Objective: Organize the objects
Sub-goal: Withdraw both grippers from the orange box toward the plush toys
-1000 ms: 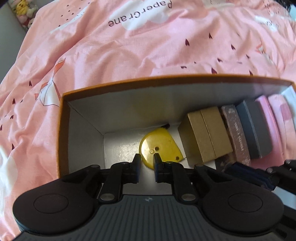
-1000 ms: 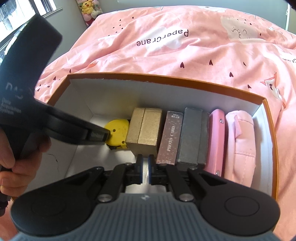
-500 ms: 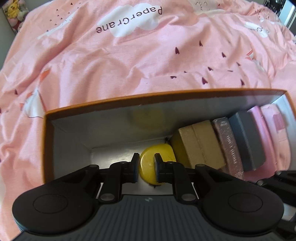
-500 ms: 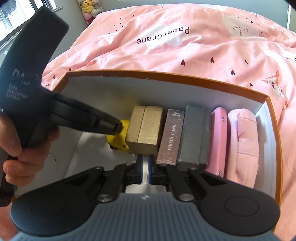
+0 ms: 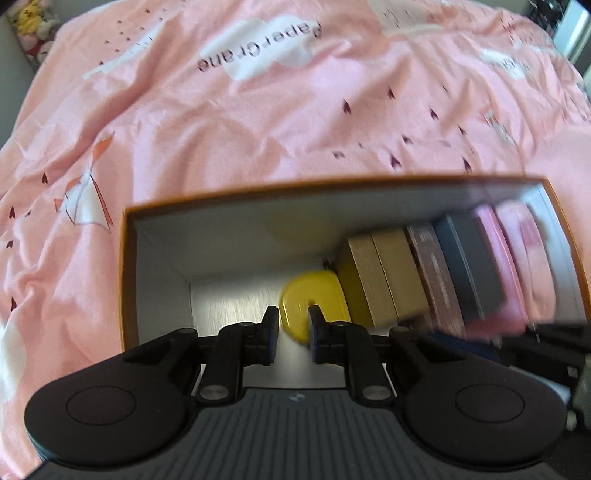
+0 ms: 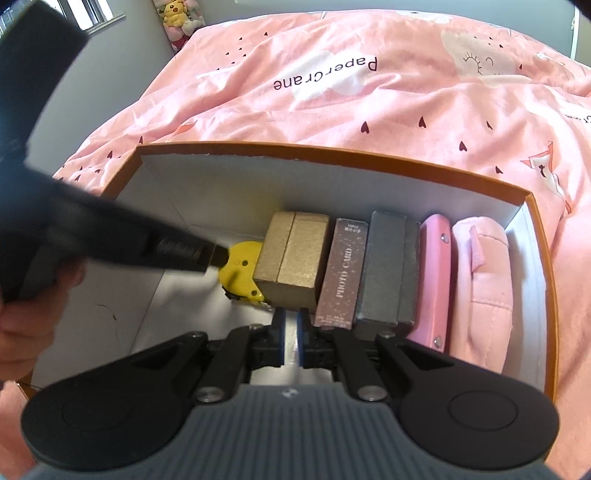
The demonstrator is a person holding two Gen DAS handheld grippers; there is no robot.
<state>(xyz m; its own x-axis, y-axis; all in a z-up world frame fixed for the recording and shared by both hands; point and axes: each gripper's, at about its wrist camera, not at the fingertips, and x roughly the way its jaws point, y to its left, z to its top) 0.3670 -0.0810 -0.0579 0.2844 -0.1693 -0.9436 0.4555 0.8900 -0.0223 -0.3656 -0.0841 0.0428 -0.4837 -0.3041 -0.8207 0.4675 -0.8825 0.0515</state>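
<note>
An orange-rimmed cardboard box [image 6: 332, 155] lies on a pink bedspread. Inside stand a gold box [image 6: 291, 254], a "PHOTO CARD" box [image 6: 343, 273], a grey box [image 6: 388, 269], a pink case [image 6: 432, 277] and a pink pouch [image 6: 480, 280] in a row. A yellow tape measure [image 5: 314, 302] leans against the gold box's left side; it also shows in the right wrist view [image 6: 240, 273]. My left gripper [image 5: 291, 325] is partly open, its fingers touching the tape measure. My right gripper [image 6: 291, 332] is nearly shut and empty, just before the gold box.
The left part of the box floor [image 5: 229, 306] is bare white cardboard. The pink bedspread [image 6: 369, 110] surrounds the box. Plush toys [image 6: 177, 18] sit by the wall at the far left. A hand [image 6: 22, 317] holds the left gripper.
My left gripper has shifted left and the view is blurred; the tape measure now sits to the right of its jaws, pressed against the gold box. The right gripper has barely moved.
</note>
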